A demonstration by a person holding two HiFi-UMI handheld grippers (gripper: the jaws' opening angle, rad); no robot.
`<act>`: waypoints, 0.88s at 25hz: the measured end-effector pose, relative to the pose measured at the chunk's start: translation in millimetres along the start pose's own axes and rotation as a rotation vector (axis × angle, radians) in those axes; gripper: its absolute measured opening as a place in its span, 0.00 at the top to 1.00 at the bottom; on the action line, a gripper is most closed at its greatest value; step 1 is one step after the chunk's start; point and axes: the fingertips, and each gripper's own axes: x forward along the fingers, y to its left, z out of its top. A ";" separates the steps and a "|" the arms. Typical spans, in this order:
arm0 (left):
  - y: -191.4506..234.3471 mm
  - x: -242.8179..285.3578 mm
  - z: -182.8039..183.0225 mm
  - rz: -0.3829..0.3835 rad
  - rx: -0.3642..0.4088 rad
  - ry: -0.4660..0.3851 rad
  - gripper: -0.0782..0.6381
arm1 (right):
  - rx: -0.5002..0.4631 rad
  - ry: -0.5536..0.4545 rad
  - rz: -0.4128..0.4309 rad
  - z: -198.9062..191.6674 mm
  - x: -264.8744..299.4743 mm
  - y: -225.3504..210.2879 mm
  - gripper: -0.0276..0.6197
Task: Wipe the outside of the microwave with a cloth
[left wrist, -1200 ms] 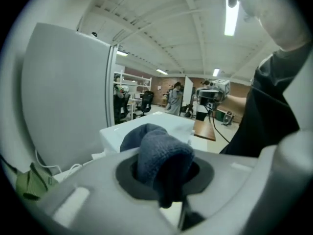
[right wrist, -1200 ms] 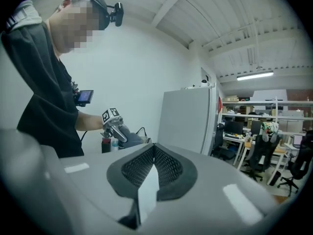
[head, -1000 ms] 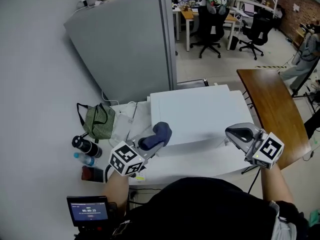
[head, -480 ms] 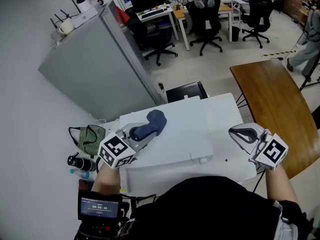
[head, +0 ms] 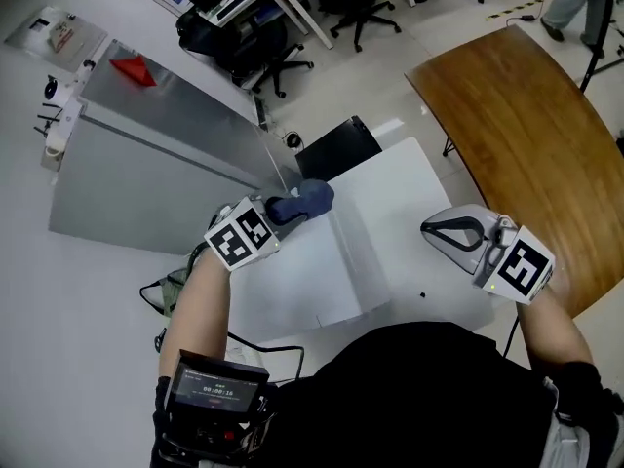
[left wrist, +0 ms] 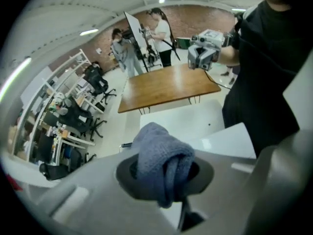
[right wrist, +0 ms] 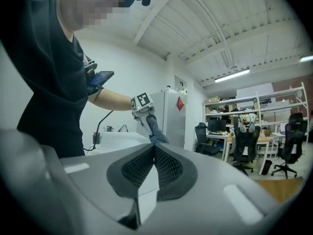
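near side, 4 o'clock in the head view: right hand-held gripper (head: 435,232) has its jaws pressed together with nothing in them. It hangs over the white counter (head: 429,188), apart from the microwave (head: 292,276), so nothing is bracing the box

left hand-held gripper (head: 283,211) is clamped on the blue cloth (head: 310,199). The cloth is at the far corner of the microwave's top panel, about 12 o'clock on it, next to the grey fridge (head: 146,164). No view shows whether the cloth is actually touching the panel

what could go wrong, my read:
- the cloth is a balled wad, and the left gripper view shows most of it bulging past the jaw tips. Drag across the panel could roll it or tug it out of the grip
- a small contact patch means narrow strokes, so streaks and missed strips are likely unless passes overlap
- the start point is right on the corner. A stroke toward 11–12 o'clock runs off the edge, and the cloth or jaws end up against the fridge
- pressing too low puts the hard jaw tips on the panel instead of the cloth, which risks scuffs
- with the box unbraced, a firm push toward 3 o'clock could slide it on the counter. Parking the right hand-held gripper against the side would fix that
- only the top panel shows. The front and sides are hidden from the head view, so coverage there can't be checked

farther out at 2 o'clock, the wooden table (head: 526,115) is well apart and not a factor
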 end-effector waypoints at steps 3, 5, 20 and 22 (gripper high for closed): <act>8.1 36.9 0.7 -0.118 0.070 0.166 0.81 | 0.036 0.001 -0.044 -13.1 -19.8 -9.1 0.95; 7.3 54.7 -8.5 -0.194 0.117 0.308 0.81 | 0.058 0.004 -0.075 -23.0 -34.0 -13.0 0.95; -18.7 141.7 -27.4 -0.492 0.265 0.670 0.81 | 0.177 0.012 -0.189 -76.9 -68.4 -20.0 0.95; -21.5 166.6 -40.3 -0.533 0.270 0.742 0.81 | 0.197 0.018 -0.214 -89.3 -78.3 -23.2 0.95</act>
